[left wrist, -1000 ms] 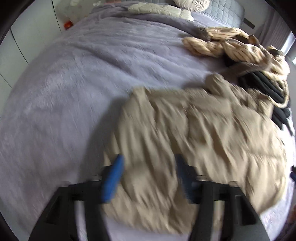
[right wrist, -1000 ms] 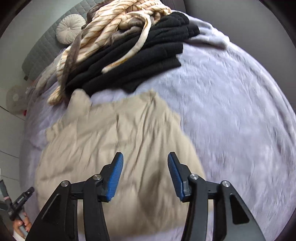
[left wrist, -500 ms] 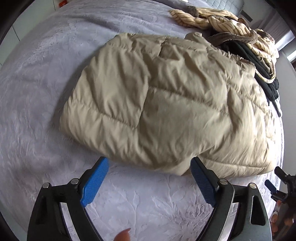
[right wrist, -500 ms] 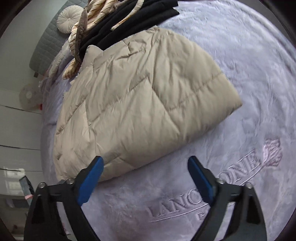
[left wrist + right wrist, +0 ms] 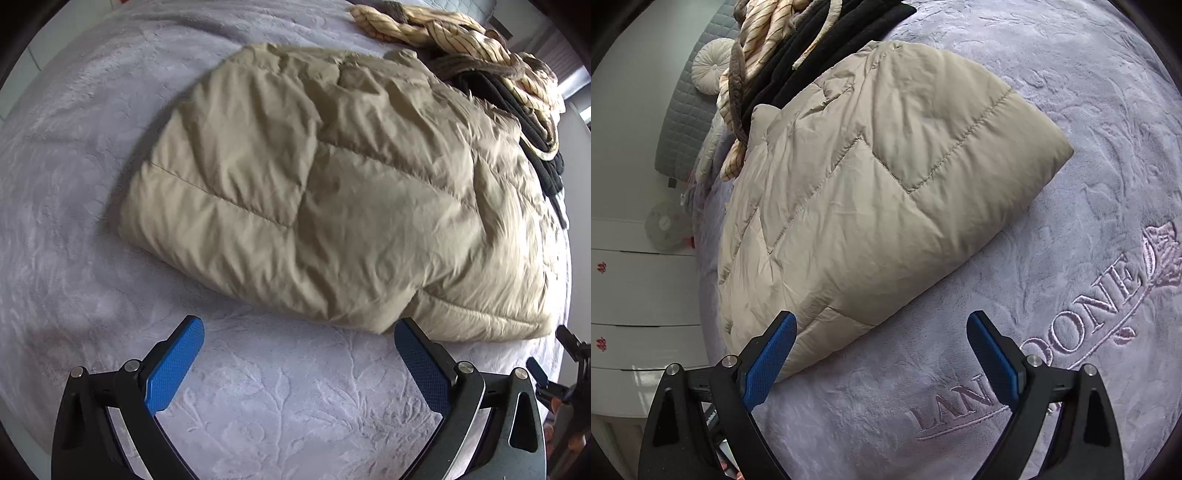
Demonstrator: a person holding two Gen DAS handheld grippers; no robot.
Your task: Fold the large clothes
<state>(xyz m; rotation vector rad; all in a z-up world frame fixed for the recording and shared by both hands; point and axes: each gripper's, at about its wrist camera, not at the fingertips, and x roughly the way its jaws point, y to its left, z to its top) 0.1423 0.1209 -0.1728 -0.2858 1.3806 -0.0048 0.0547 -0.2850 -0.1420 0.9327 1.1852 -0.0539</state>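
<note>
A beige quilted puffer jacket [image 5: 332, 184] lies folded on the lilac bedspread [image 5: 277, 398]; it also shows in the right wrist view [image 5: 871, 192]. My left gripper [image 5: 299, 354] is open and empty, just in front of the jacket's near edge. My right gripper [image 5: 881, 347] is open and empty, its left finger [image 5: 768, 365] beside the jacket's near corner. Neither touches the jacket.
A pile of black and cream striped clothes [image 5: 480, 66] lies behind the jacket, also seen in the right wrist view [image 5: 812, 48]. A round cushion [image 5: 709, 66] rests against the grey headboard [image 5: 687, 122]. White drawers [image 5: 635, 295] stand left of the bed. The bedspread has embroidered lettering [image 5: 1071, 325].
Both grippers have opened wide and pulled back off the jacket, which now lies folded on the bed in front of them.
</note>
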